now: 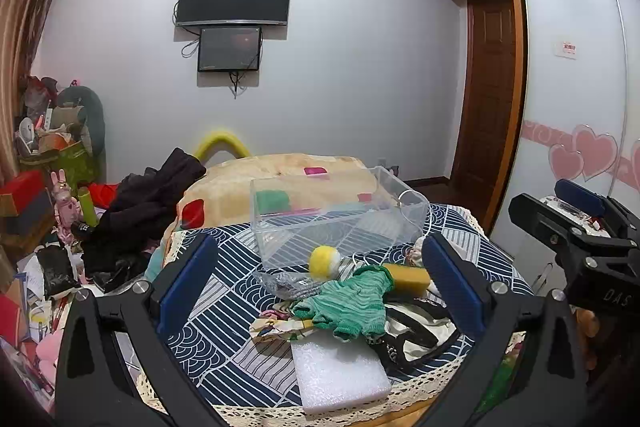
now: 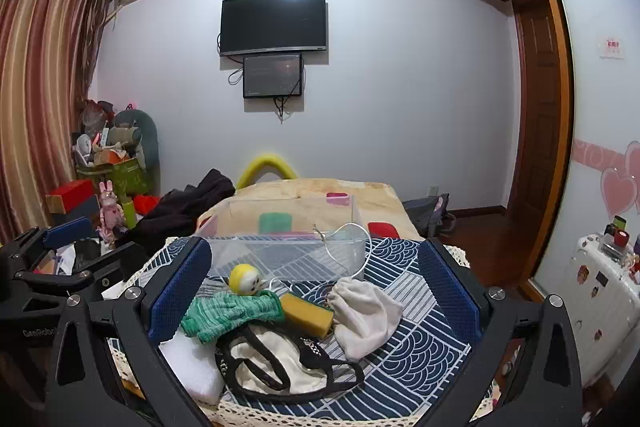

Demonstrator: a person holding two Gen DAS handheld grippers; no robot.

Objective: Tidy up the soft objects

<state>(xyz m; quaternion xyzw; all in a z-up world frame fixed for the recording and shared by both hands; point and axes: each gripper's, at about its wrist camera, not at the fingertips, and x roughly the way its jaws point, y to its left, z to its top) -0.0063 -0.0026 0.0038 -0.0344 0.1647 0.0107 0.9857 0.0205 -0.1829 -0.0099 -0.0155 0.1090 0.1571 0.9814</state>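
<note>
Between the wide-spread blue pads of the left tool, a heap of soft things lies on a blue-and-white patterned cloth over the worktop: a green knitted garment, a yellow sponge, a white foam block nearest the tool, and a yellow-and-white plush ball just ahead. Beyond the ball stands a clear plastic box, seemingly empty. Nothing is held in the left tool.

Ahead of the right tool, whose pads likewise stand far apart and grip nothing, the same heap shows a white cloth pouch toward its right pad, touching the sponge, and a cream bag with black straps close in front. The green garment lies against its left pad.

Past the worktop stretches a bed with a beige blanket; dark clothes pile up far off to the left.
</note>
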